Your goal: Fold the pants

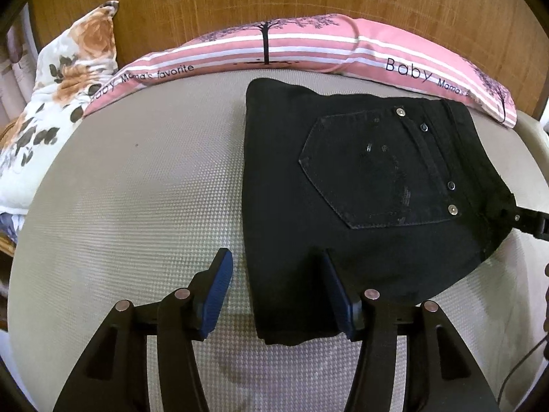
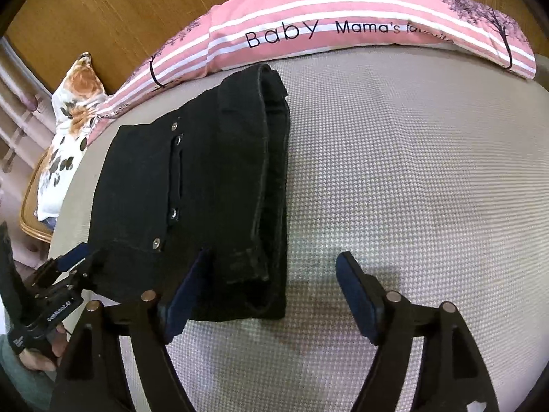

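Black denim pants, folded into a compact stack, are lying on the beige textured mattress near a pink striped pillow. Both the left gripper and right gripper are hovering with jaws spread, gripping nothing.
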